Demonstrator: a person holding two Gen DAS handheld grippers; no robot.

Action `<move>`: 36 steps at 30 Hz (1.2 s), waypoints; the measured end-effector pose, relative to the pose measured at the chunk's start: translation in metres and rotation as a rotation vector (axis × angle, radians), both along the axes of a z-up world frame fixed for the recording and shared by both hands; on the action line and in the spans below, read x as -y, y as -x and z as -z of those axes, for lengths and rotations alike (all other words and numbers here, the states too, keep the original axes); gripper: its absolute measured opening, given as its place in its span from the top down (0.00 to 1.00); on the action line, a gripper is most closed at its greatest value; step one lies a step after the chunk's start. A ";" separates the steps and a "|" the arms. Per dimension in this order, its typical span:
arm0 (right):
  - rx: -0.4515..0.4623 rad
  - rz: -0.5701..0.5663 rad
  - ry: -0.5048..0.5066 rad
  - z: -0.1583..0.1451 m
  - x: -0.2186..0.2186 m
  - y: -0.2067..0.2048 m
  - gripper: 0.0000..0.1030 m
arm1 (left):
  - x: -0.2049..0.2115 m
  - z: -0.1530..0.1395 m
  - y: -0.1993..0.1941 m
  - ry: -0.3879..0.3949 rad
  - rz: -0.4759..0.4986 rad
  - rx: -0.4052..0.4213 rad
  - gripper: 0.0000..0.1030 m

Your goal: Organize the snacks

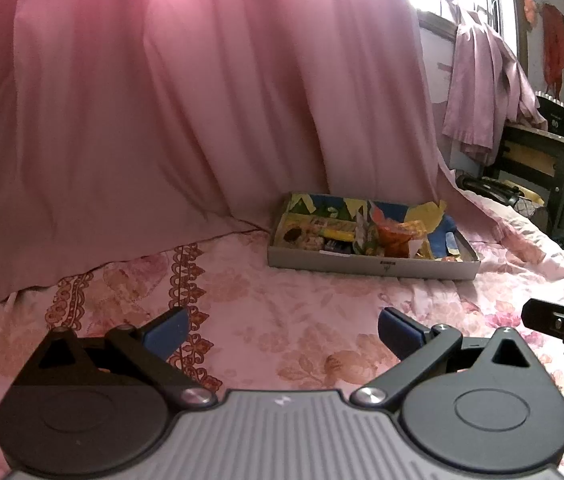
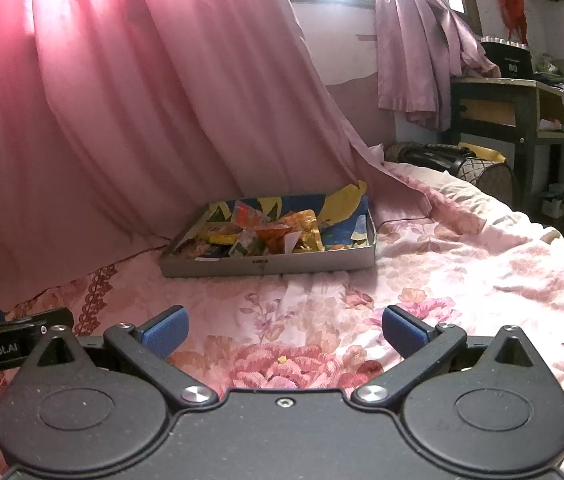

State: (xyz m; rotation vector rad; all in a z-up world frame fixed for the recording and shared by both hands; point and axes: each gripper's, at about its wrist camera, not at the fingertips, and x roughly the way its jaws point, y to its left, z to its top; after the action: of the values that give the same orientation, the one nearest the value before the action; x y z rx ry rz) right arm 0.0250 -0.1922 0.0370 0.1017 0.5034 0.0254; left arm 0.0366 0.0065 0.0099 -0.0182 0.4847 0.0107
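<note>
A shallow cardboard box [image 1: 374, 269] with a colourful lining sits on the flowered bedspread, against the pink curtain. It holds several snack packets [image 1: 396, 236]: yellow, orange and dark ones. The box also shows in the right wrist view [image 2: 265, 266], its packets [image 2: 277, 236] piled in the middle. My left gripper [image 1: 284, 330] is open and empty, well short of the box. My right gripper [image 2: 285, 330] is open and empty, also short of the box. Part of the right gripper shows in the left wrist view [image 1: 562, 326]; part of the left gripper shows in the right wrist view [image 2: 13, 330].
A pink curtain [image 1: 161, 100] hangs down onto the bed behind the box. The flowered bedspread [image 2: 462, 264] stretches to the right. A dark wooden desk [image 2: 522, 108] with clutter stands past the bed's far end, under a window with a lilac cloth [image 2: 422, 40].
</note>
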 end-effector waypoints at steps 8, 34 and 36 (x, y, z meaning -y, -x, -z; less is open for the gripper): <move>-0.008 -0.001 0.004 0.001 -0.001 -0.002 0.01 | 0.001 0.000 0.001 0.000 0.000 0.001 0.00; -0.013 -0.003 0.006 0.004 -0.003 -0.002 0.01 | 0.000 0.000 0.000 -0.003 0.001 -0.001 0.00; -0.015 -0.004 0.007 0.004 -0.004 -0.002 0.01 | 0.000 0.000 0.000 -0.004 0.001 -0.001 0.00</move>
State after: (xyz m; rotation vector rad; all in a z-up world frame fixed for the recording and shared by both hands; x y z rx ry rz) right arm 0.0269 -0.1887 0.0325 0.0944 0.5183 0.0272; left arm 0.0361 0.0061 0.0100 -0.0143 0.4860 0.0103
